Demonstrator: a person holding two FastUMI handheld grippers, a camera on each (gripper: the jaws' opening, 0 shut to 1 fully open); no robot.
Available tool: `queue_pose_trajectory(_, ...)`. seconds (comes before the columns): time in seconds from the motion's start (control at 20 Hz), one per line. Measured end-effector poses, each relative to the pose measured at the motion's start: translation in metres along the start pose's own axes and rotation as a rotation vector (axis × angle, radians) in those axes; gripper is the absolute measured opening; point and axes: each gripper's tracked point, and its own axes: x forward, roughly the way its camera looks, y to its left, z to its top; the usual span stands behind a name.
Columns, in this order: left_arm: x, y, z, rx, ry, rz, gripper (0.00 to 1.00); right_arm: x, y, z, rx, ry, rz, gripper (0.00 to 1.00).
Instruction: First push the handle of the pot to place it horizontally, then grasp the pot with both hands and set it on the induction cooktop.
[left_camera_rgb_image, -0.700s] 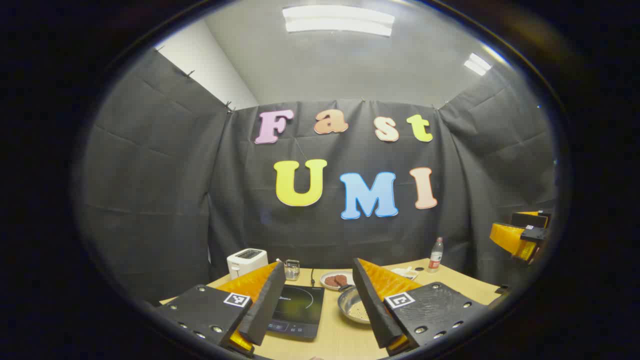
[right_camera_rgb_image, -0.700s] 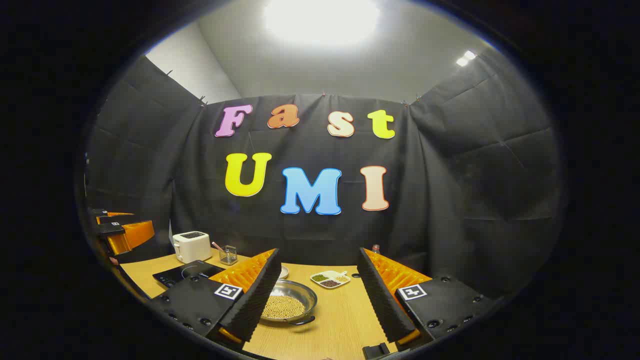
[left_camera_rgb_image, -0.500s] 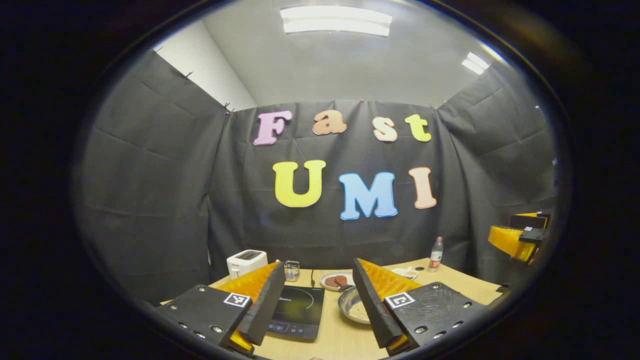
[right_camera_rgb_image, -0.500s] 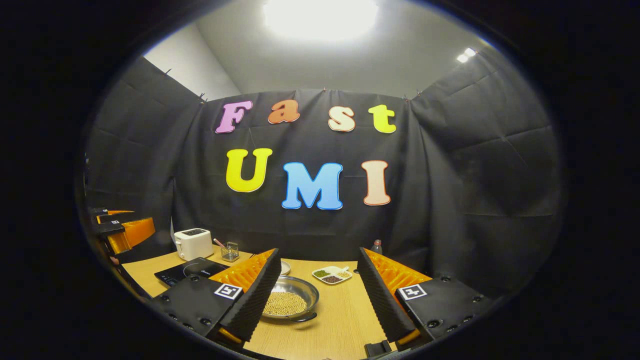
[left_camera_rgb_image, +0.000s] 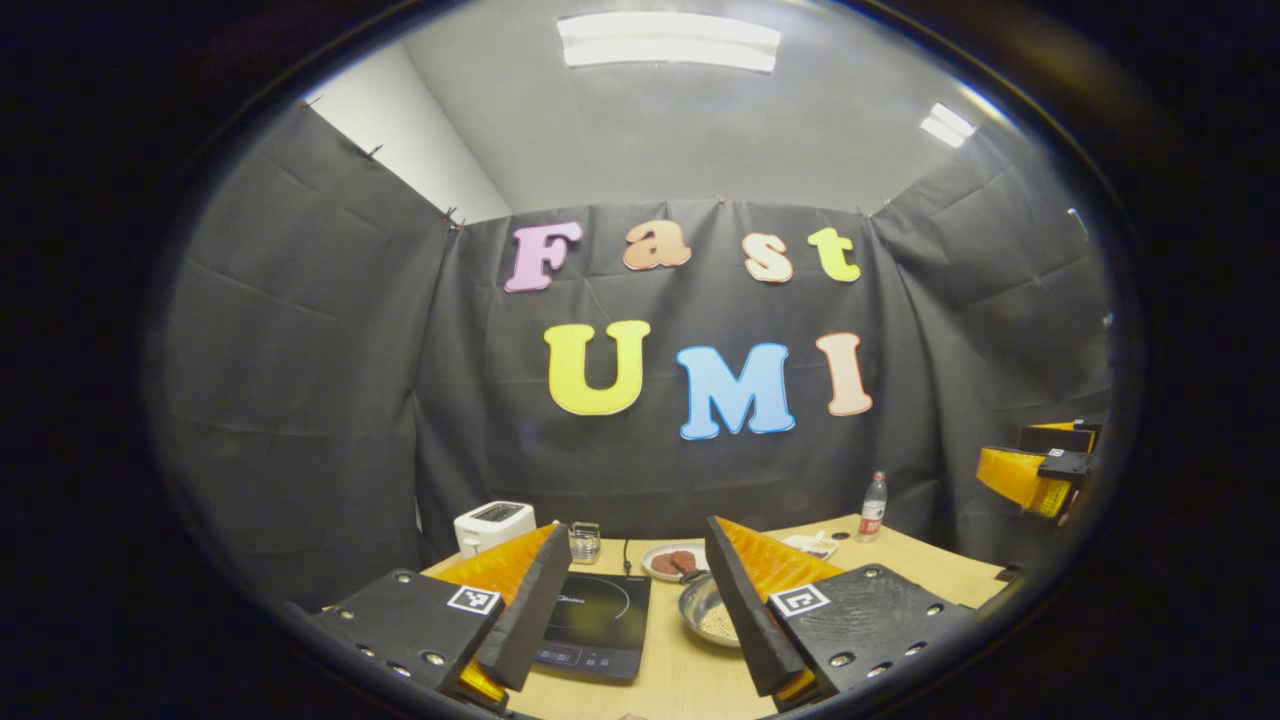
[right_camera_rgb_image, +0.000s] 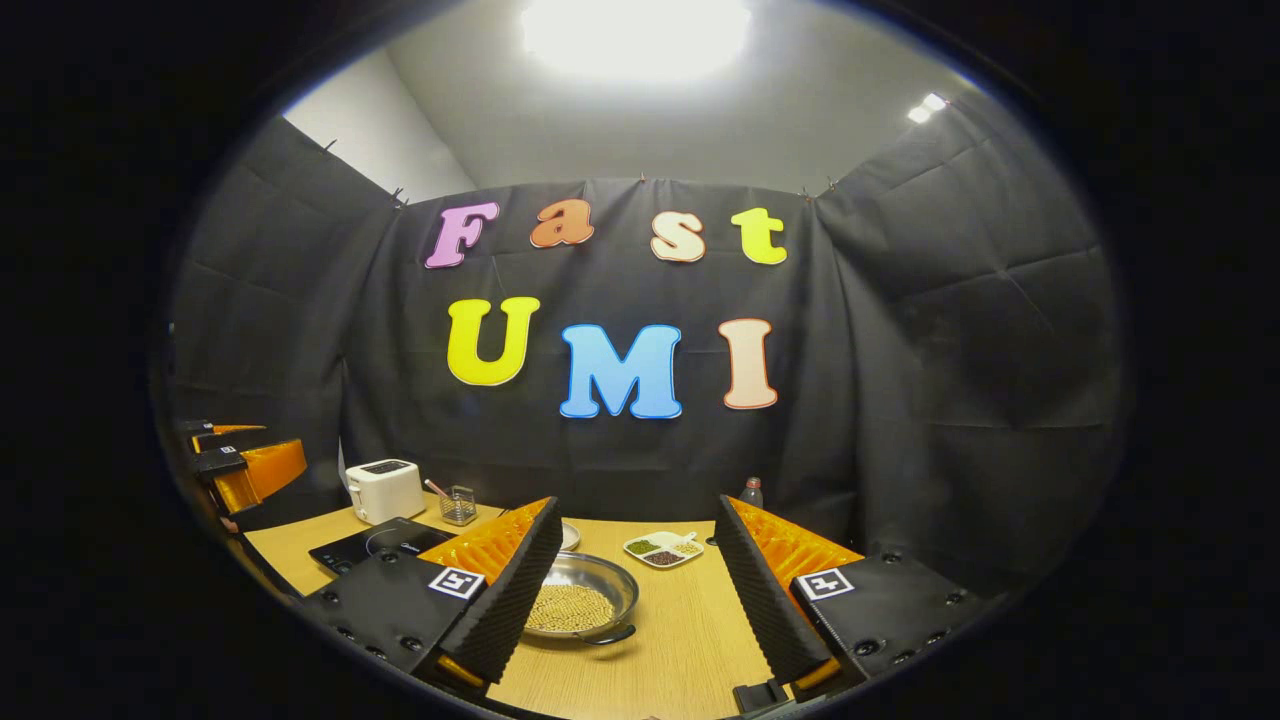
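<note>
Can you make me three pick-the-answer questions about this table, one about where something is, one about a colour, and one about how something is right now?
1. Where is the toaster?
A. On the far left of the table, behind the induction cooktop
B. Inside the pot
C. Next to the bottle

2. What colour is the toaster?
A. Red
B. White
C. Green

3. How is the right gripper right now?
A. Shut on the pot
B. Open, holding nothing
C. Shut on the bottle

Answers:
1. A: in the right gripper view the toaster stands at the table's far left, just beyond the induction cooktop.
2. B: its body is plainly white.
3. B: its fingers stand wide apart above the table, and the pot of small pale beans sits untouched between them.
</note>
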Motion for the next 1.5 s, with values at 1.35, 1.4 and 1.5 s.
queue_pose_trajectory(1.35, -0.001, 0.053, -0.006, 0.004, -0.003, 0.011, 0.82, 0.002, 0.037, 0.003, 0.014, -0.006, 0.004, 0.01)
queue_pose_trajectory(1.4, -0.001, 0.057, -0.005, 0.006, -0.007, 0.014, 0.82, 0.01, 0.038, 0.002, 0.015, -0.01, 0.007, 0.03)
queue_pose_trajectory(1.5, 0.0, 0.062, -0.005, 0.004, -0.012, 0.016, 0.79, 0.011, 0.054, -0.01, 0.017, 0.026, 0.061, 0.02)
